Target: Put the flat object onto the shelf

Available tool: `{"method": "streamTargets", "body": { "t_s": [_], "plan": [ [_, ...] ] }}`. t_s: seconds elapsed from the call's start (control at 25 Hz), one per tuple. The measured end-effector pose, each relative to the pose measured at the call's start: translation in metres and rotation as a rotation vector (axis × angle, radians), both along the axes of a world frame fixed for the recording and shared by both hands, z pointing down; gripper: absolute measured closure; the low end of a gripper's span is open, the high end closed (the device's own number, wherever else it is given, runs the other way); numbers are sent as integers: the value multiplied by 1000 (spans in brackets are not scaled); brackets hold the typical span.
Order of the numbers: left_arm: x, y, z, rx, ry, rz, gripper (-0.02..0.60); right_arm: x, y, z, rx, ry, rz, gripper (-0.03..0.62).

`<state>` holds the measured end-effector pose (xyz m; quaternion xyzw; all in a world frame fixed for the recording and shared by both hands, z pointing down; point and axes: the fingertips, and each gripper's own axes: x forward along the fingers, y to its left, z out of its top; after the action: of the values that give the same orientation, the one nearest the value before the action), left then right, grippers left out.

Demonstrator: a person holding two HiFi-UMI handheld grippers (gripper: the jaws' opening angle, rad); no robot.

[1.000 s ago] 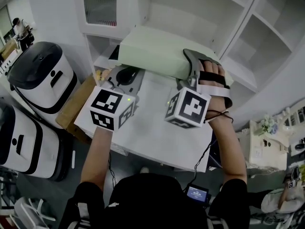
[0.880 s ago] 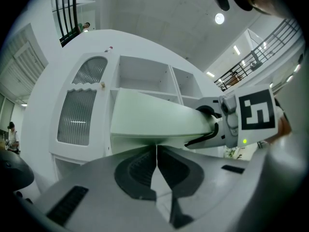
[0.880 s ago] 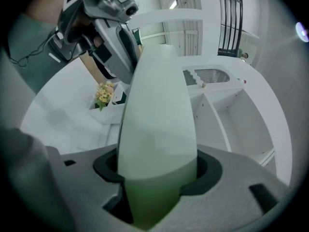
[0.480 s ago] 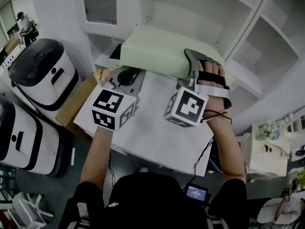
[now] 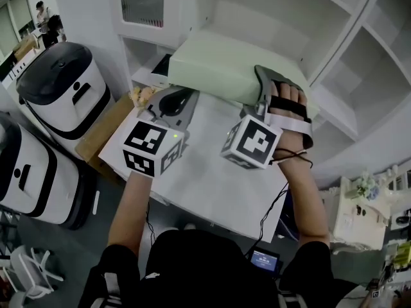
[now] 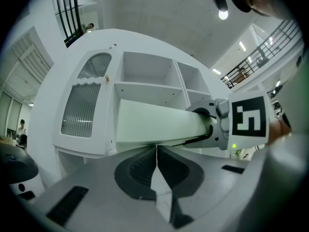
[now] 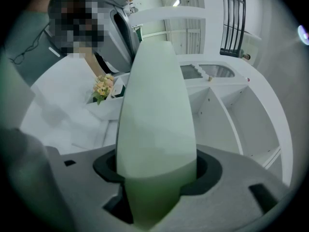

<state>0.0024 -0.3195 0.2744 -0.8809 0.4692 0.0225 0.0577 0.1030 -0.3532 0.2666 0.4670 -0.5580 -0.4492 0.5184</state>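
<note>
- The right hand-held gripper (image 5: pixel 262 90) (image 7: pixel 157 175) has its jaws partway apart. They squeeze one end of the flat green board (image 5: pixel 215 66) (image 7: pixel 155 105) (image 6: pixel 154 122).
- In the head view the board sticks out from this gripper toward 10 o'clock. It lies flat, up in the air over the back of the white tabletop (image 5: pixel 205 165).
- The board's far end is just in front of the white shelf (image 5: pixel 257 24) (image 6: pixel 149 71) (image 7: pixel 231 105), down by a low gap. I cannot tell if it touches.
- The left hand-held gripper (image 5: pixel 170 102) (image 6: pixel 156 163) is at 9 o'clock from the right one. Its jaws are pressed together with nothing between them. Their tips sit just under the board.
- A small bunch of flowers (image 5: pixel 142 95) (image 7: pixel 102 87) is at 9 o'clock from the left gripper.
- Two white machines (image 5: pixel 61 88) stand far out at 9 o'clock.
</note>
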Motion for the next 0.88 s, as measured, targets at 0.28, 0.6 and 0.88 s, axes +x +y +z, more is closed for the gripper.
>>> {"method": "streamTargets", "body": {
  "t_s": [0.28,0.6,0.88],
  "plan": [
    [3,0,6,-18,-5,-21,574,5,-7,4,9,6,7,316],
    [6,-4,7,-36,-39,-19,574,6,-13,5,14,7,9,316],
    [4,-17,9,-49,-46,19,574,5,-22,9,6,0,45,315]
  ]
}}
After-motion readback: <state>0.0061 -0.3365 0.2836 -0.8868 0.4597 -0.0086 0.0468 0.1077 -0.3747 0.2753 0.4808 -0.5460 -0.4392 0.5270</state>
